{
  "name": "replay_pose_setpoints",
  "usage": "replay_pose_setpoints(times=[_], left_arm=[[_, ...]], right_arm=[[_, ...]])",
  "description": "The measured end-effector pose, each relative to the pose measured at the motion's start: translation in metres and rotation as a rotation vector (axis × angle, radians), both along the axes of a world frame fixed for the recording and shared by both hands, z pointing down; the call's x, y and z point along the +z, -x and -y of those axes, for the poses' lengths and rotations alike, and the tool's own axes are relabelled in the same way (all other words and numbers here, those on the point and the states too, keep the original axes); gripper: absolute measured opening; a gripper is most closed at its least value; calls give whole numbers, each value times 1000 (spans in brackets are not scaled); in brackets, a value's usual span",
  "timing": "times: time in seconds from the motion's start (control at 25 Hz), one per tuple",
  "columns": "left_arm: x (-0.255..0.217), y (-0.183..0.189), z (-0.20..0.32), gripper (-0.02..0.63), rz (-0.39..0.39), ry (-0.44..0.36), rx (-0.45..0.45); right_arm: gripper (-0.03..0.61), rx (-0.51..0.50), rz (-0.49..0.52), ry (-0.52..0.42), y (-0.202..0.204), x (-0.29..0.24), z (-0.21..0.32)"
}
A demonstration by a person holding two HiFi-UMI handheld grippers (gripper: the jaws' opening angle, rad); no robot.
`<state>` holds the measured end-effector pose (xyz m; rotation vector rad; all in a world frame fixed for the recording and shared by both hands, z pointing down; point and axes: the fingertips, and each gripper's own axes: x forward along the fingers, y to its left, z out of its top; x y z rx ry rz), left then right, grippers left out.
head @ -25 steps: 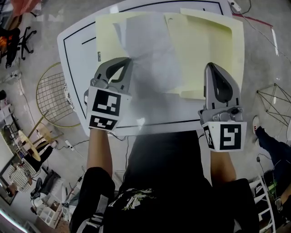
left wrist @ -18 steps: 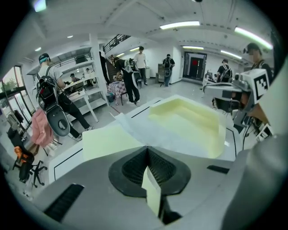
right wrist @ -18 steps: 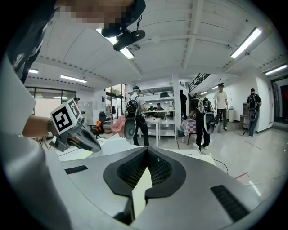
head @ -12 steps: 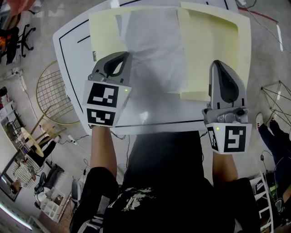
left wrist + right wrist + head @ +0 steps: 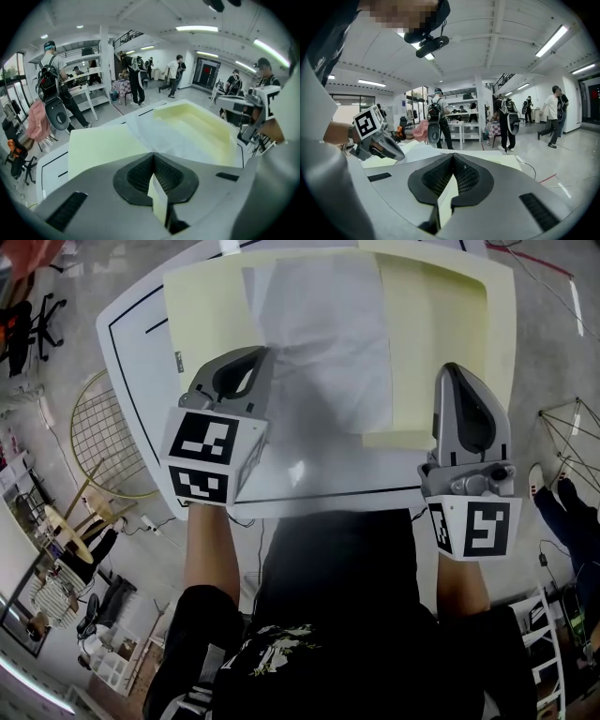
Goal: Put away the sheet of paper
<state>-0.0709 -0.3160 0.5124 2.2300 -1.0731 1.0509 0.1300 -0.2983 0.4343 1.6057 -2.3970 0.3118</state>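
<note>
white sheet of paper lengthwise away on yellow folder, left claw and right claw pinching folder

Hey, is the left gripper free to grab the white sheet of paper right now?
Probably not yet. The left gripper is shut on the yellow folder, so it would have to let go first. The sheet of paper lies uncovered on the folder, close beside it.

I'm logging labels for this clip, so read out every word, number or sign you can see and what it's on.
Readable words or numbers: none.
Too small to read: a small dark mark at the left edge of the yellow folder.
Not text: the square marker patterns on the cubes of the left gripper and right gripper.
</note>
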Motion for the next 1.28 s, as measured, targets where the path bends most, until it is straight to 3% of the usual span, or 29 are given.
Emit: replay_pose_setpoints(times=[0.48, 1.28], left_arm=[[10, -22, -4, 0, -89, 56, -52], [27, -65, 5, 0, -107, 129, -6]], right_arm=[[-2, 18, 16, 19, -11, 8, -3], [-2, 31, 33, 58, -36, 20, -4]])
